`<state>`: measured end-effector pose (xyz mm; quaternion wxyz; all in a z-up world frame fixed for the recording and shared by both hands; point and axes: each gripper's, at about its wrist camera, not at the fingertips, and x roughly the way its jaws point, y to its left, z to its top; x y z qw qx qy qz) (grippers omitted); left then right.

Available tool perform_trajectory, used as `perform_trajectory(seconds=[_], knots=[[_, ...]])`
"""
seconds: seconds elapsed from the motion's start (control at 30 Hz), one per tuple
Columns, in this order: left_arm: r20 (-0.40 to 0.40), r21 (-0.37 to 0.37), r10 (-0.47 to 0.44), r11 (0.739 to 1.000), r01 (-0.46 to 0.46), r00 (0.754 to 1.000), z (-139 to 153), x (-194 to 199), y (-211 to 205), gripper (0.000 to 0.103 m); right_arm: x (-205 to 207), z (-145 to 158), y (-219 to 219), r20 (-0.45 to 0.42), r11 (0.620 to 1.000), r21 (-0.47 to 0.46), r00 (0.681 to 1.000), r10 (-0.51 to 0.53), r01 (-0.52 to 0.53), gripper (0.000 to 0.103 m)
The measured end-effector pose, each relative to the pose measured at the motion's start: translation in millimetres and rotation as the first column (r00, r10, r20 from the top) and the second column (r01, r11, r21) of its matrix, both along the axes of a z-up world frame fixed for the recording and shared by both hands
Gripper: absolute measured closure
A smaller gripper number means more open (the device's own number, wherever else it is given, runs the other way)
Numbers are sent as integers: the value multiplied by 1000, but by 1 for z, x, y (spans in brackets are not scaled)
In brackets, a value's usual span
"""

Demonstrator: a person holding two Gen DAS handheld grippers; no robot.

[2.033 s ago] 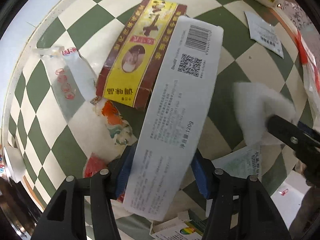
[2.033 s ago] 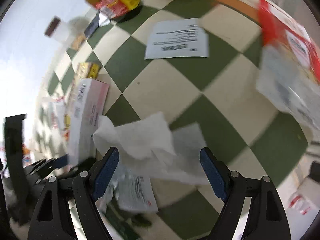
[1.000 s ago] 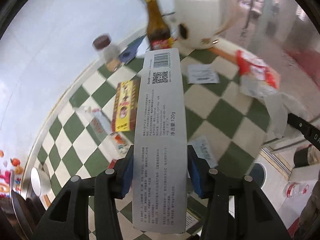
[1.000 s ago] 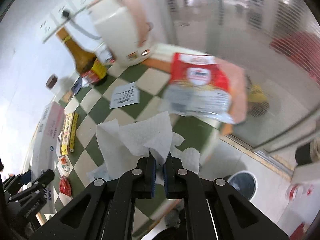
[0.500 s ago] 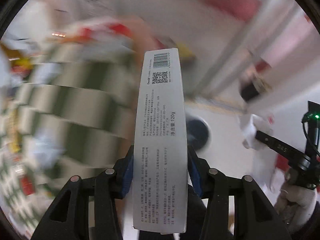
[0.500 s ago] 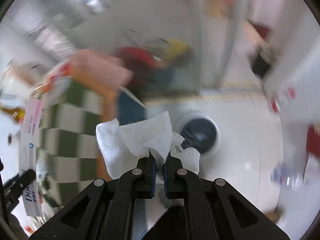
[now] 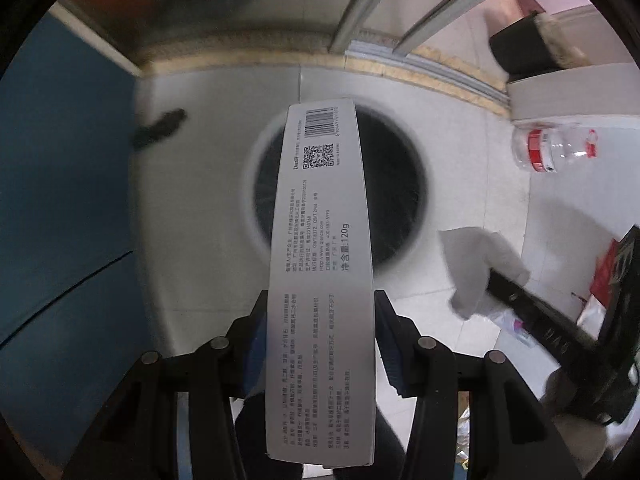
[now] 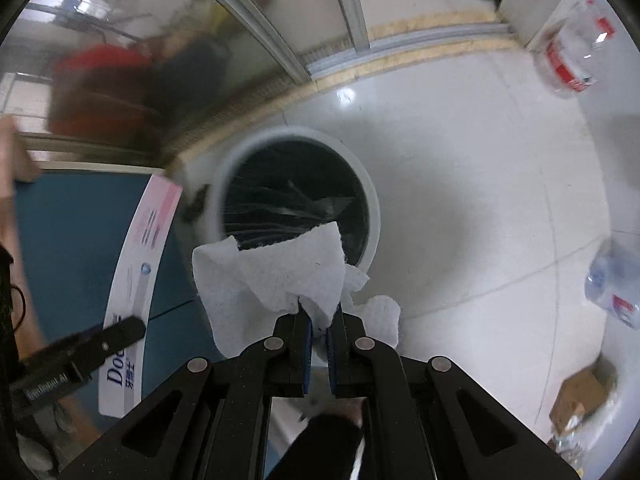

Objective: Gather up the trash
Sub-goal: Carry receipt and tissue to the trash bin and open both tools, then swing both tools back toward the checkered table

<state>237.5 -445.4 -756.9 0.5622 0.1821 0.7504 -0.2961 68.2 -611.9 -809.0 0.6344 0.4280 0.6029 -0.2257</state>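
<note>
The trash bin (image 7: 340,184) is the landmark here: a round white-rimmed bin with a dark liner, standing on the pale tiled floor (image 8: 460,184).

The left gripper (image 7: 320,340) has its fingers (image 7: 390,344) closed on the two long sides of a long white box (image 7: 320,280), gripping it near its lower half. The box points away from the camera, and its far end, with the barcode and QR code, lies across the mouth of the bin in the left wrist view. In the right wrist view the same box (image 8: 136,288) shows to the left of the bin, its pink end just beside the bin's rim.

The right gripper (image 8: 318,326) has its fingers (image 8: 306,344) pinched nearly together on a crumpled white paper towel (image 8: 276,276). The towel fans up from the fingertips, and its top edge overlaps the near rim of the bin in this view. From the left wrist camera the towel (image 7: 476,268) appears to the right of the bin, held at the tip of the dark right gripper (image 7: 496,280).

Right of the bin, well apart from it, a clear plastic bottle with a red label (image 7: 554,152) lies on the floor. Behind the bin runs a metal door track (image 8: 400,46) with glass panels above it. Left of the bin stands a blue panel (image 7: 60,200).
</note>
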Motion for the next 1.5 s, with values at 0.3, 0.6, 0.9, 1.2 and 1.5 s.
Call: perform_trajectory(seconds=[0.3,0.6,0.9,1.2,1.5], knots=[[-4,2,23,1000,-23,1000,-74,4,-13,8,23,-95,-5,-31,1000,10,1000,7,-6,37],[349,18,35,999,-44,936,1,6,23,7,17,-26,4,-52,980,-187,997,57,-66,0],[431,-12,59,998,-60,900,117,-25,50,7,15,108,23,-24,941,-316,993,118,-120,0],[452,-81,84,995,-54,888,267,-69,69,7,-31,282,54,21,916,-382,990,142,-124,0],[478,-129,94,991,-36,874,384,-114,86,7,-84,422,83,78,920,-377,986,146,-106,0]])
